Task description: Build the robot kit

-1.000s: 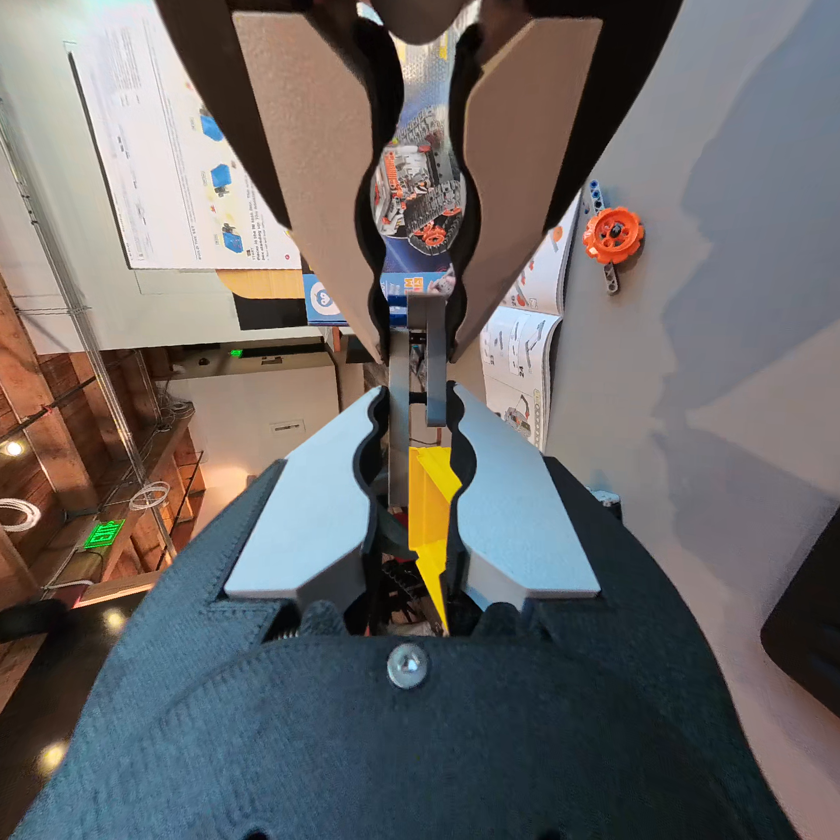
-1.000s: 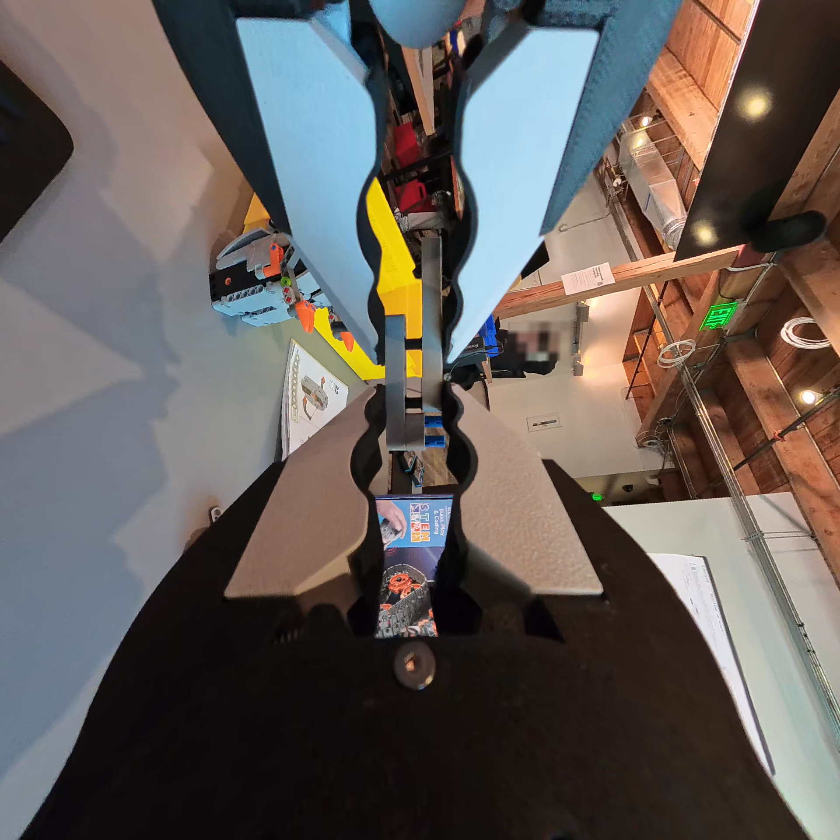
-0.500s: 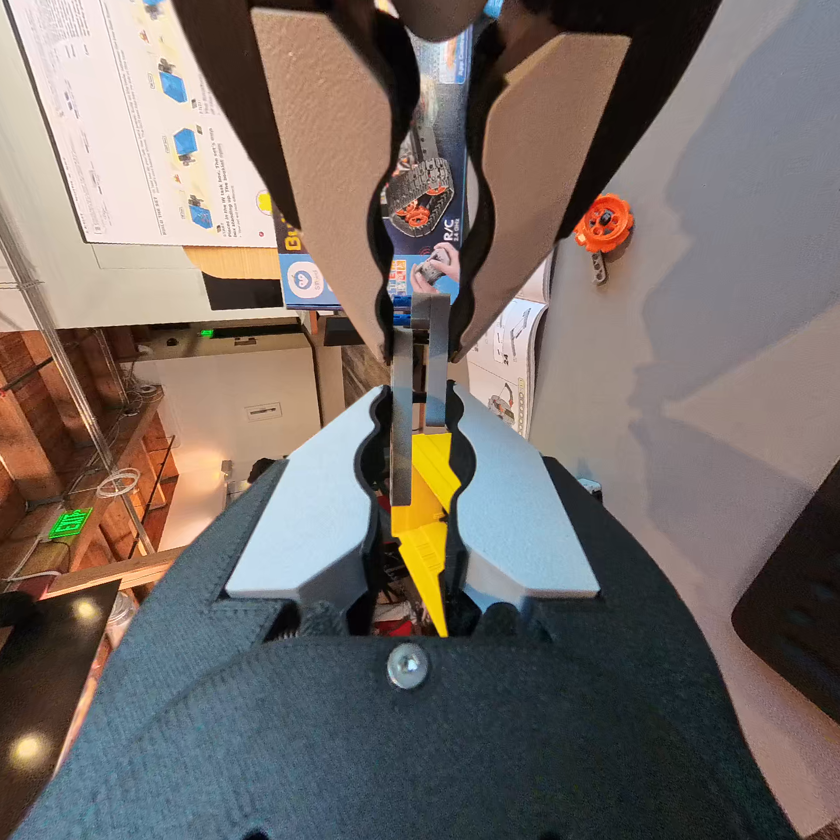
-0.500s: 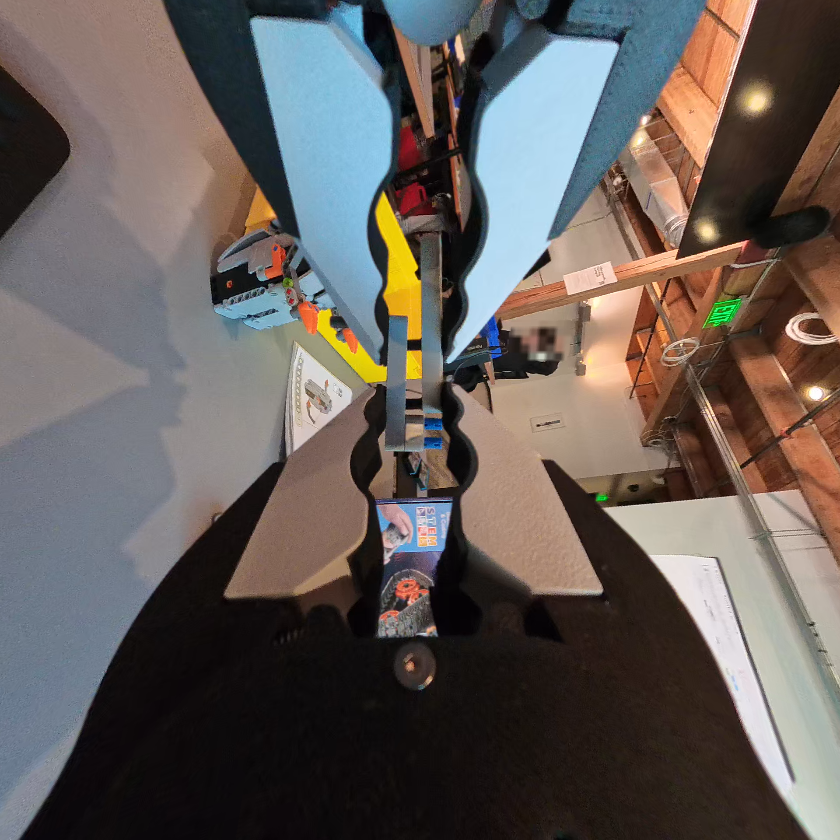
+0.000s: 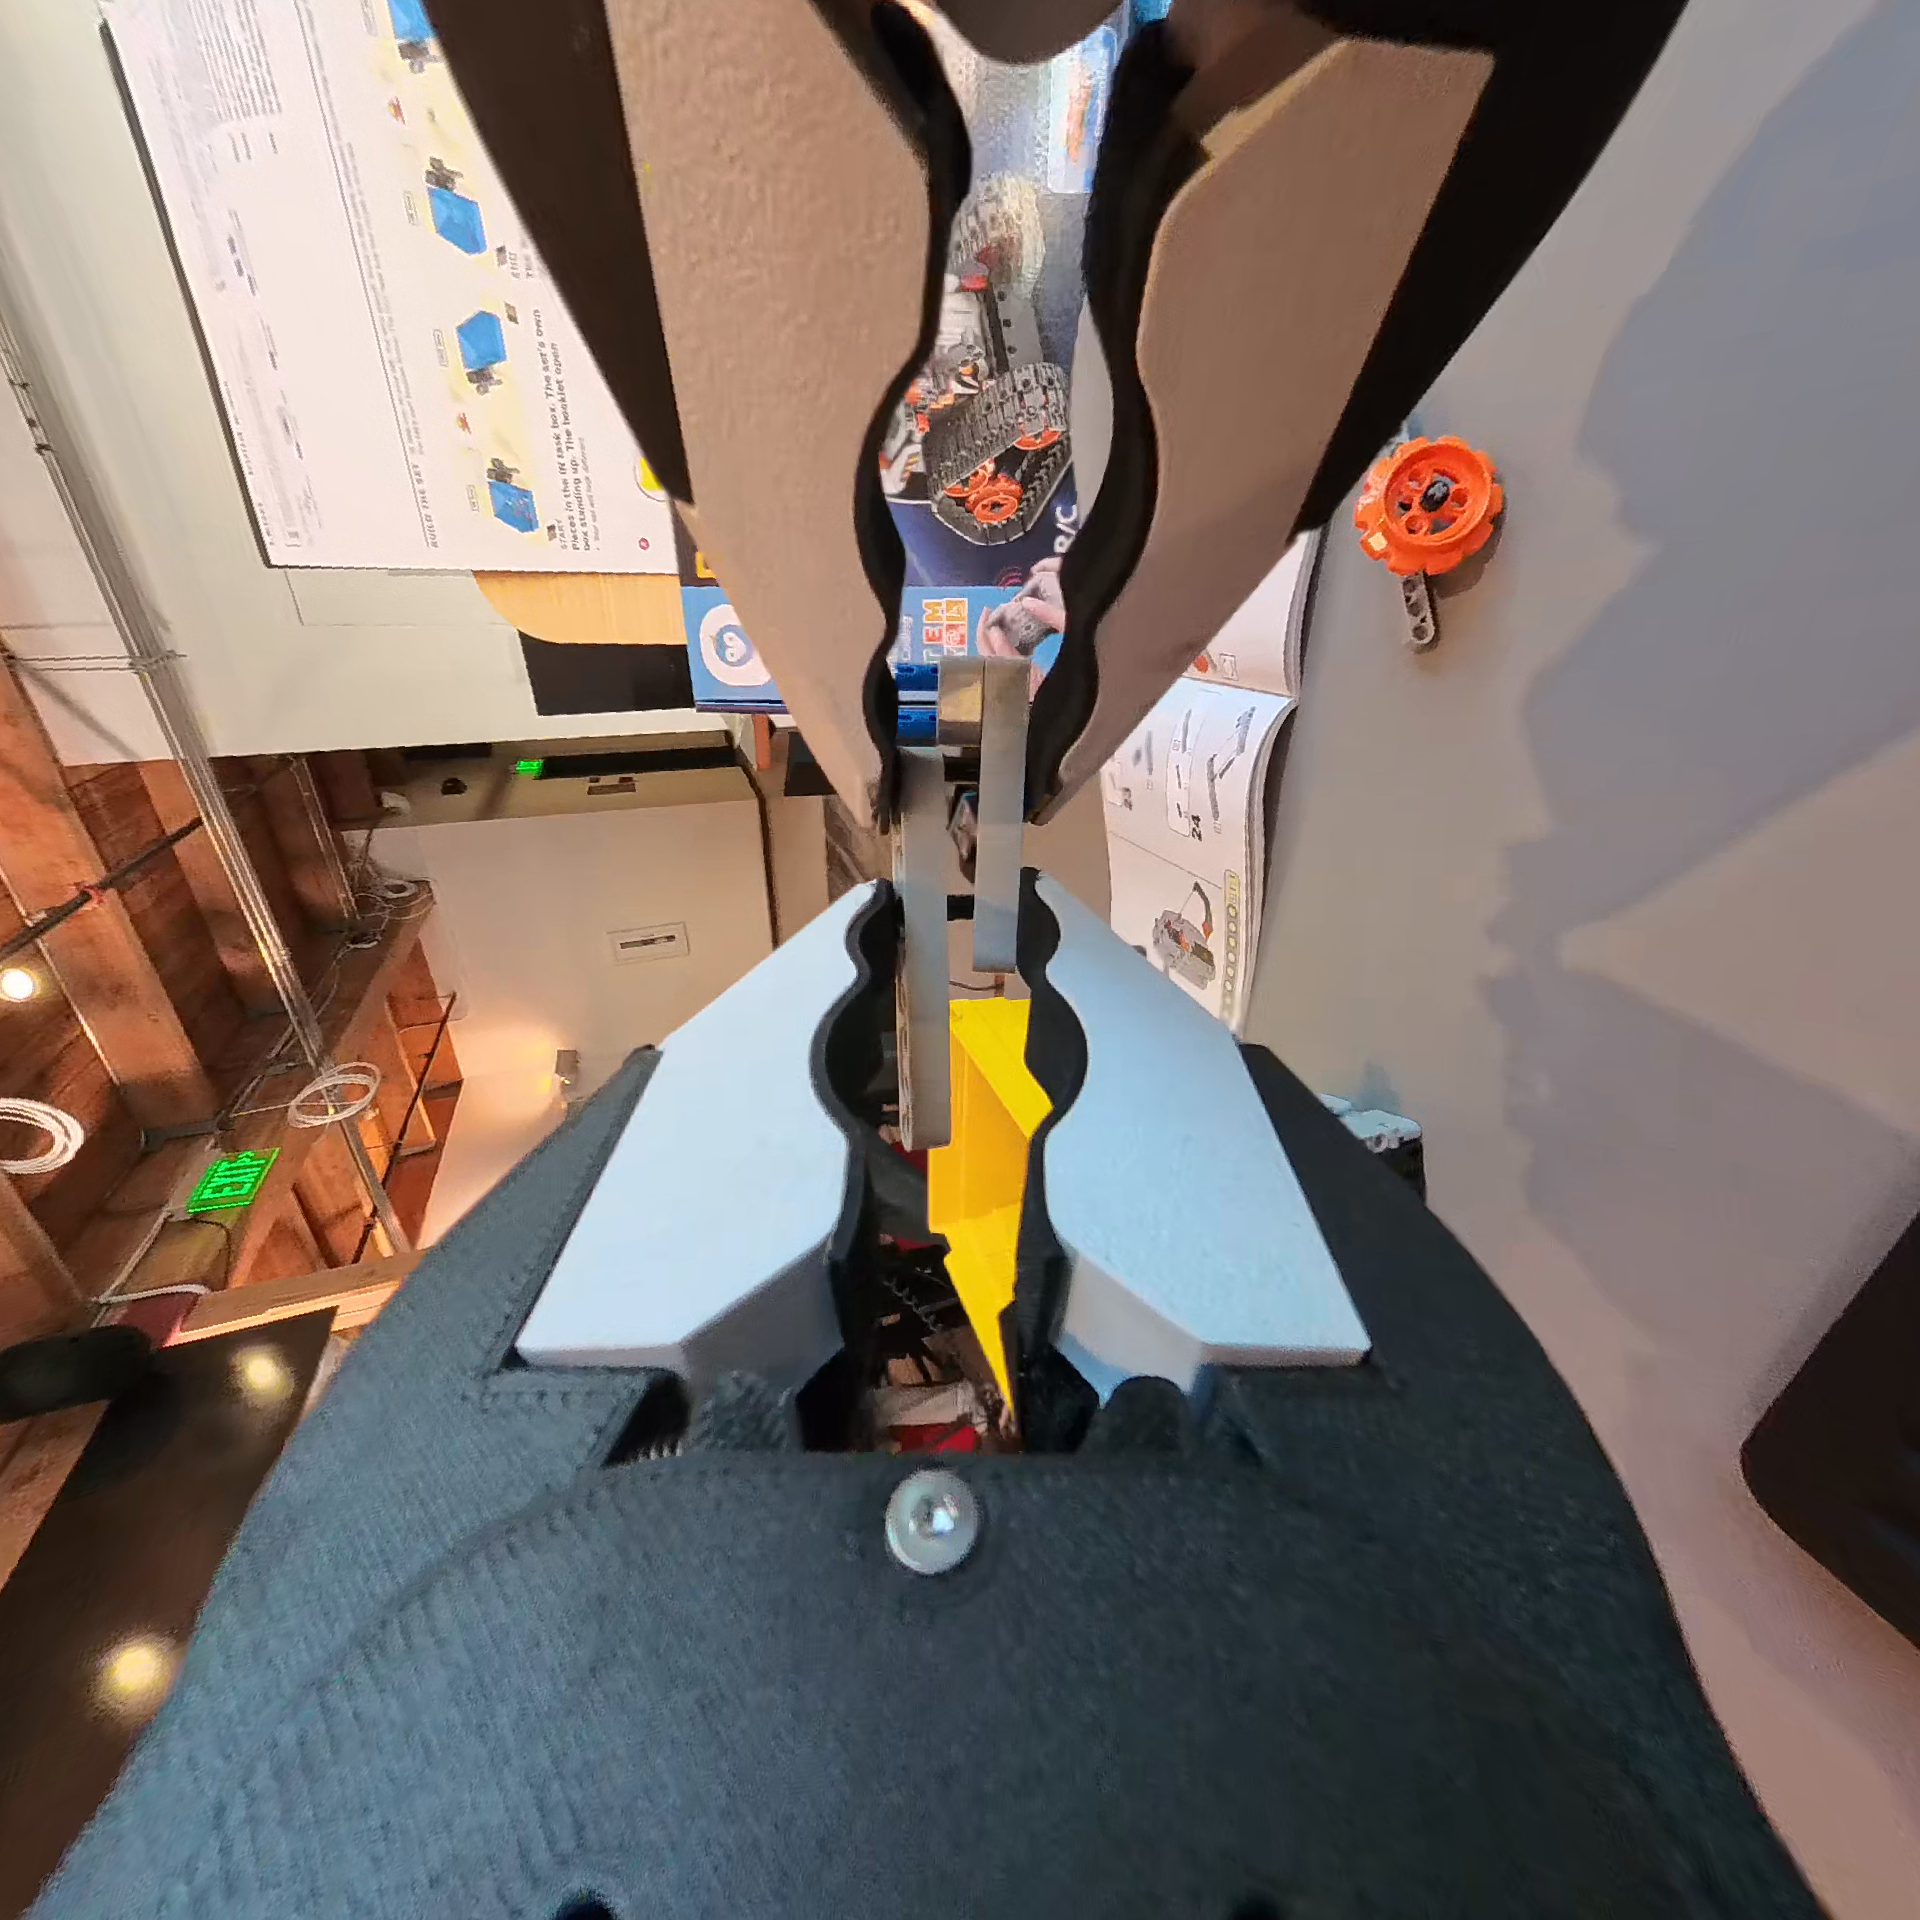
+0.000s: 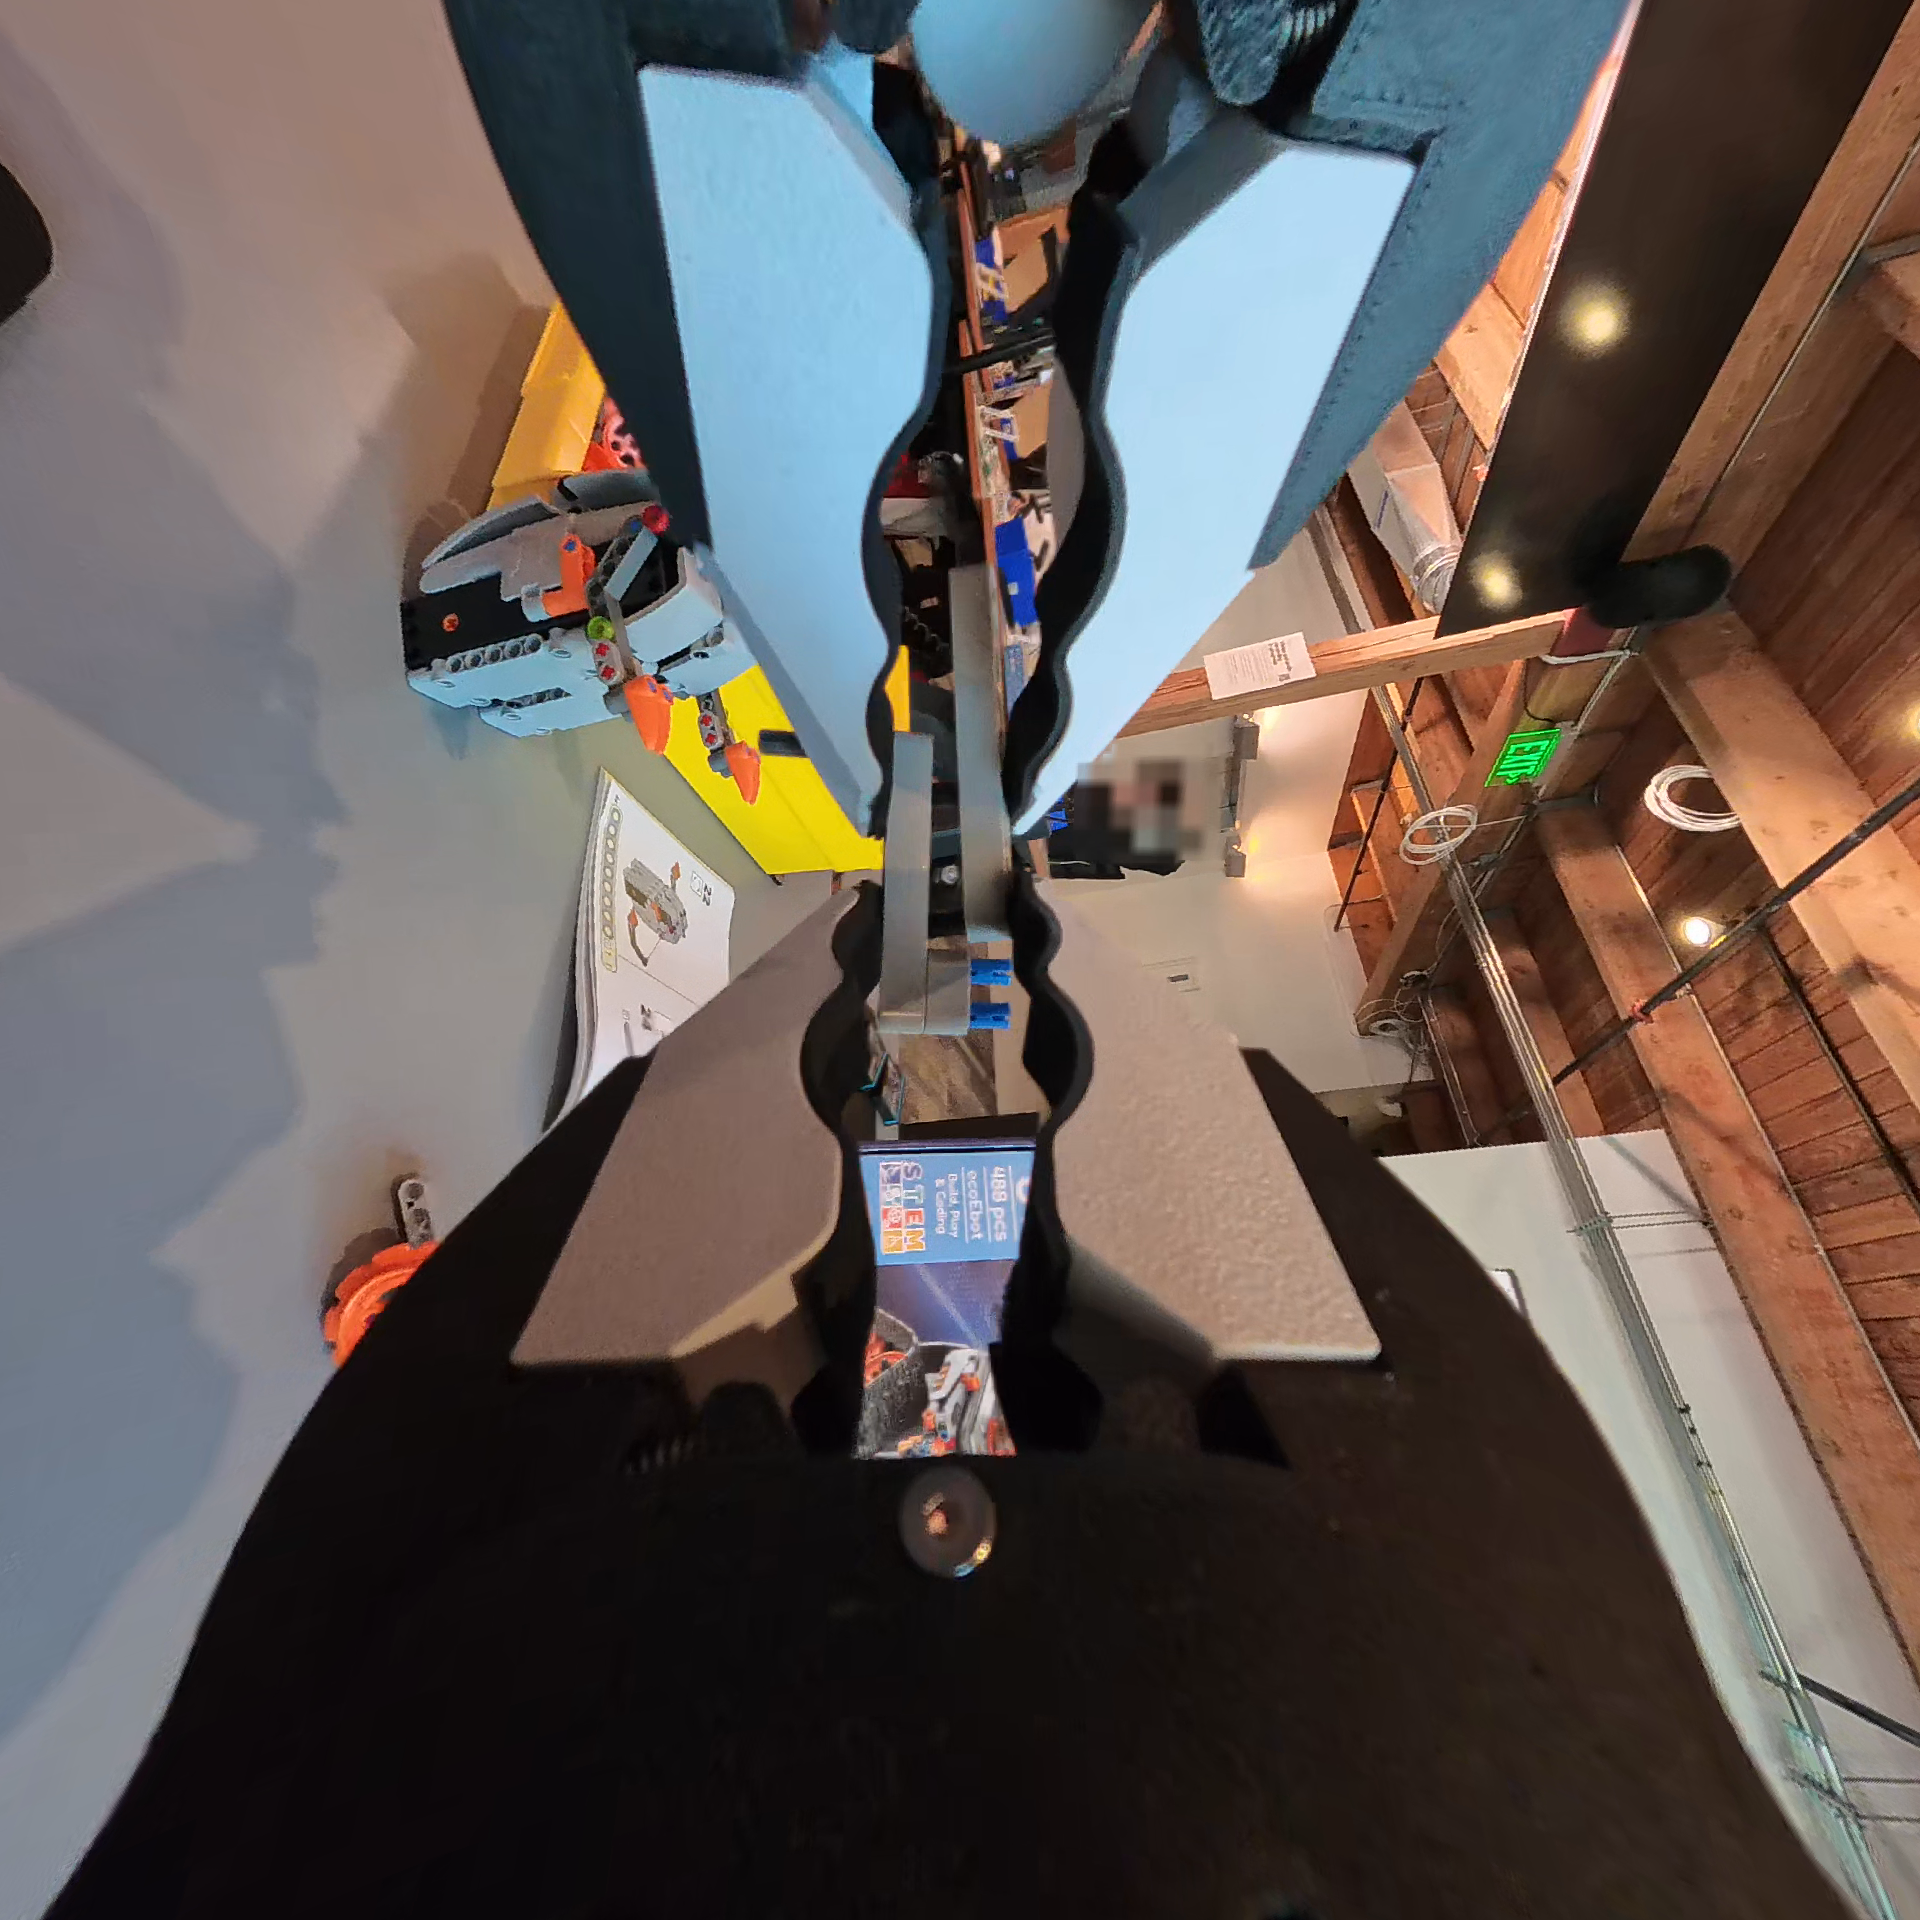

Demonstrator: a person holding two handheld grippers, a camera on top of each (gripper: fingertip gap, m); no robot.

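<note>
At frame centre, the left tongs [image 5: 956, 914] and right tongs [image 6: 940, 914] meet tip to tip, both clamped on a grey beam assembly [image 5: 961, 862]; bare tabletop [image 5: 1662, 935] at right.

Both cams ride on their grippers, rolled sideways so the table [image 5: 1662, 935] reads as a wall. Left wrist cam looks along its fingers at the opposing gripper, very close, toward the toy box [image 5: 997, 436]. Right cam faces back, toward the yellow bin [image 6: 769, 790]. Shared: grey beam assembly [image 5: 961, 862], instruction booklet [image 6: 644, 935], orange gear [image 5: 1429, 504]
</note>
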